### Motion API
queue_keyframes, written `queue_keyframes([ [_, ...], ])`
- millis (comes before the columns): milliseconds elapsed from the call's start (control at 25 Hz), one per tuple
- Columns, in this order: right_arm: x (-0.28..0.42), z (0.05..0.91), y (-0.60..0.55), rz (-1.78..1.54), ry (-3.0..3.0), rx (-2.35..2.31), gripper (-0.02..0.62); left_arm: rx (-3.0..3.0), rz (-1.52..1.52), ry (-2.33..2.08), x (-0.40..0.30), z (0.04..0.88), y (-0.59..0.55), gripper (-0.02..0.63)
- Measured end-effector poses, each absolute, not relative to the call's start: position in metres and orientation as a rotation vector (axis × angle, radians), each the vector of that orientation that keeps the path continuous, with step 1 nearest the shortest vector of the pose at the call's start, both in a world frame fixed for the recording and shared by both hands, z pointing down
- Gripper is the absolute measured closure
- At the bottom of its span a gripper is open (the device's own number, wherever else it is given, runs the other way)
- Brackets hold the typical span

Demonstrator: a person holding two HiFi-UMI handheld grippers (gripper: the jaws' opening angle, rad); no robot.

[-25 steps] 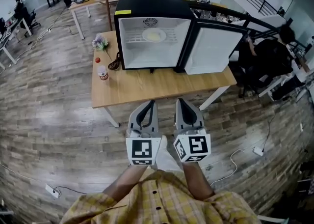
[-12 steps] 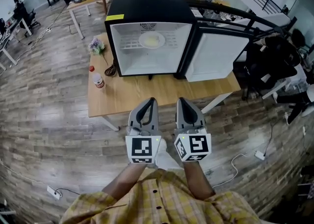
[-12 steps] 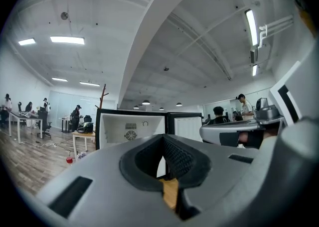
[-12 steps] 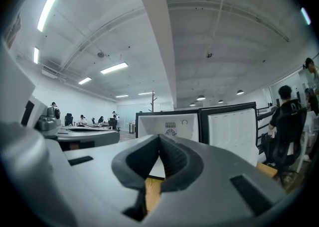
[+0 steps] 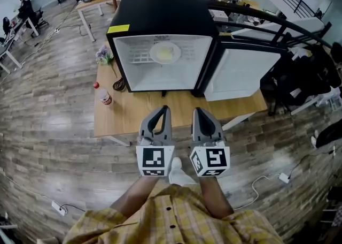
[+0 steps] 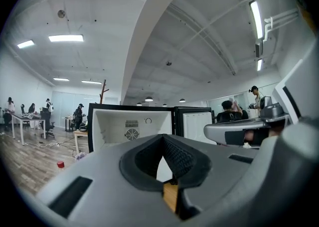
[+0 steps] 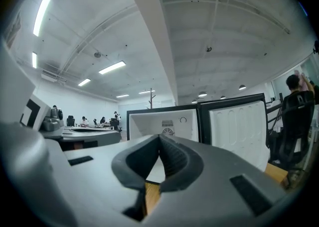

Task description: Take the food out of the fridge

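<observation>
Black casing of fridge [image 5: 163, 18]: matt, smooth. Its liner: white plastic, smooth, slight sheen.
The table [image 5: 128, 112] under the fridge: pale wood, smooth, satin.
The floor [image 5: 48, 114] around it: grey-brown wood planks, coarse-looking grain.
In front of the fridge, left gripper [image 5: 166, 110] and right gripper [image 5: 195, 110]: grey matt plastic; pads [image 6: 177, 156] black, ribbed.
The shirt [image 5: 176, 216]: checked cloth.

The mini fridge [image 5: 160, 13] is showing a black shell and white inside, with a yellow sticker [image 5: 119, 28] on top. The food [image 5: 165, 52] is looking pale yellow. The left gripper [image 5: 166, 109] and right gripper [image 5: 195, 110] are showing grey, with black-and-white square markers; the shirt [image 5: 176, 221] is showing yellow plaid.
</observation>
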State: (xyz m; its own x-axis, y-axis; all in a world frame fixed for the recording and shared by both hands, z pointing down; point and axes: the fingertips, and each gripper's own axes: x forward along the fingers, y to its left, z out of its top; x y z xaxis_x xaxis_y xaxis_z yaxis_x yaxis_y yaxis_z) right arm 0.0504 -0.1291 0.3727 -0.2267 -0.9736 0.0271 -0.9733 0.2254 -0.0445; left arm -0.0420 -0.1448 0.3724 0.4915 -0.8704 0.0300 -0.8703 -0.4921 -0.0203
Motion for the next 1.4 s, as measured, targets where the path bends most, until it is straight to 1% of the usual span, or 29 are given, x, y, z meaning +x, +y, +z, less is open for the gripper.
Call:
queue_keyframes([
  [720,0.082,0.39,-0.207,-0.143,2.548,-1.82,0.588,-2.736,-0.098,1.753,-0.018,0.41,-0.271,0.597],
  [880,0.082,0.392,-0.218,-0.139,2.584,-1.784,0.589,-2.745,-0.081,1.753,-0.008,0.41,-0.284,0.555],
  [1120,0.08,0.4,-0.237,-0.155,2.613,-1.751,0.588,-2.812,-0.03,1.797,-0.002,0.424,-0.305,0.538],
  [1240,0.08,0.403,-0.244,-0.158,2.622,-1.741,0.588,-2.87,0.025,1.81,-0.001,0.426,-0.315,0.493],
  [1400,0.08,0.404,-0.253,-0.154,2.631,-1.73,0.589,-2.931,0.089,1.861,-0.002,0.434,-0.33,0.471],
])
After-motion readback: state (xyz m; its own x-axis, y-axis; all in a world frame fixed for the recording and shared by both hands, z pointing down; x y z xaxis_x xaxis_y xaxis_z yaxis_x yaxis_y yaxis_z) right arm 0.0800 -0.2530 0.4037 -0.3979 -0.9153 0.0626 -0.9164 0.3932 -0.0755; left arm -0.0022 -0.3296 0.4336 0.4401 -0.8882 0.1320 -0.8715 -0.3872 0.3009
